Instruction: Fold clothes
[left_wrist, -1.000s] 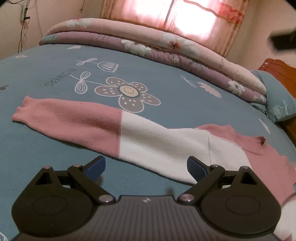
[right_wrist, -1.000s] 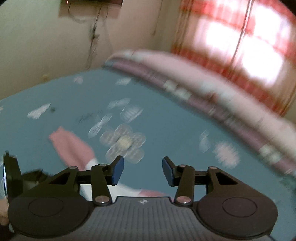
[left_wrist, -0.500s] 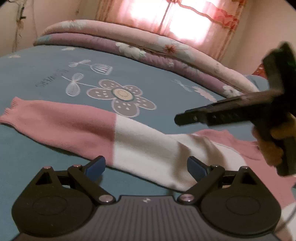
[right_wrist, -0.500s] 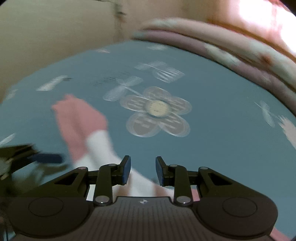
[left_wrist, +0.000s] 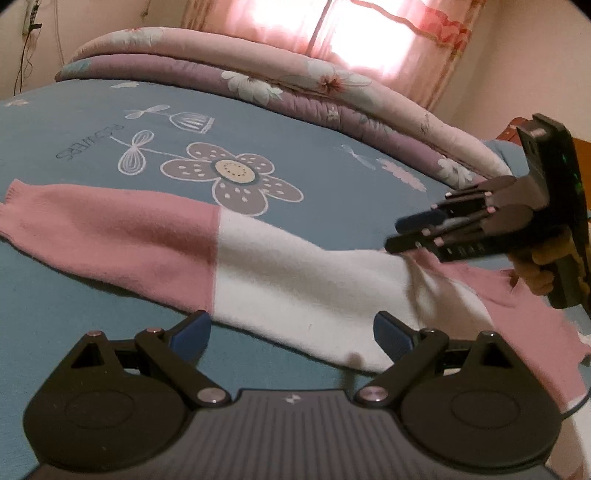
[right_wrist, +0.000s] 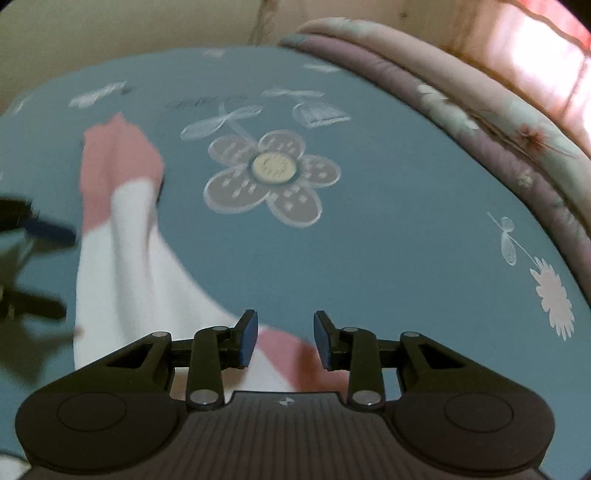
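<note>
A pink and white sweater (left_wrist: 280, 273) lies flat on the blue bedsheet (left_wrist: 74, 125), its sleeve stretched out to the left and ending in a pink cuff (left_wrist: 14, 199). My left gripper (left_wrist: 291, 332) hovers low over the sleeve's near edge, open wide with nothing between its fingers. A hand holds my right gripper (left_wrist: 413, 232) over the pink shoulder, near where the sleeve joins. In the right wrist view the right gripper (right_wrist: 284, 339) stands partly open above pink fabric, and the sleeve (right_wrist: 122, 229) runs away to the upper left. The left gripper's blue fingertip (right_wrist: 48, 229) shows blurred at the left edge.
A folded floral quilt (left_wrist: 295, 85) lies along the far side of the bed under a pink curtained window (left_wrist: 332, 29). A wooden headboard (left_wrist: 513, 129) and a blue pillow sit at the far right. A large printed flower (right_wrist: 273, 173) marks the sheet beyond the sleeve.
The right gripper has swung in from the right and come down over the sweater's shoulder. The left gripper has edged closer to the sleeve and stays open.
</note>
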